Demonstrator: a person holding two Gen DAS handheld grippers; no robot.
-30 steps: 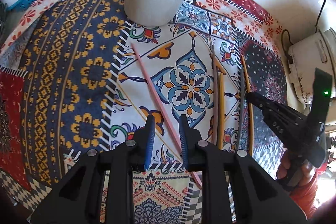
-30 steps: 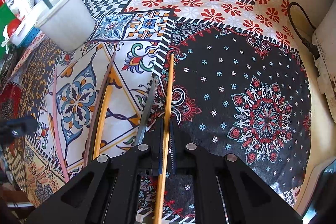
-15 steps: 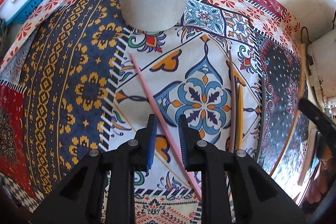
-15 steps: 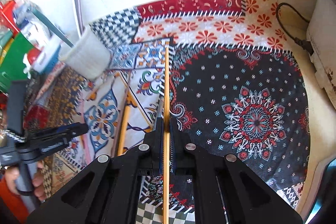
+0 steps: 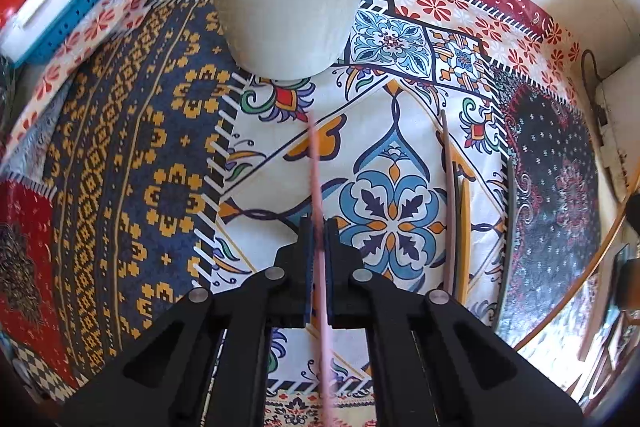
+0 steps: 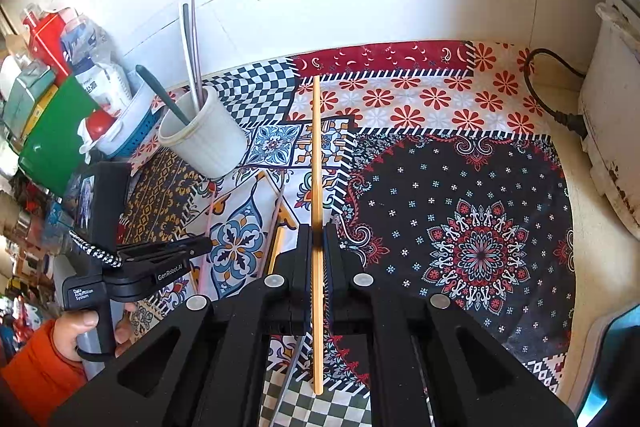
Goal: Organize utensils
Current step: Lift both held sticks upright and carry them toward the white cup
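Observation:
My left gripper (image 5: 318,227) is shut on a pink chopstick (image 5: 315,171), which points toward the white utensil cup (image 5: 288,7) just ahead. My right gripper (image 6: 318,233) is shut on a light wooden chopstick (image 6: 316,147) and holds it lifted above the patterned cloth (image 6: 472,195). The cup (image 6: 204,139) stands at the left in the right wrist view with a green-handled utensil and metal ones in it. A brown chopstick (image 5: 448,187), a yellow one (image 5: 464,227) and a dark one (image 5: 508,247) lie on the cloth. The left gripper (image 6: 200,247) shows in the right wrist view.
A blue basket (image 5: 68,23) with a white item sits far left by the wall. A white appliance (image 6: 616,131) with a black cord (image 6: 548,95) stands at the right. Bottles and boxes (image 6: 60,99) crowd the left beside the cup.
My left gripper has closed on the pink chopstick and moved nearer the cup. My right gripper has lifted the wooden chopstick off the cloth.

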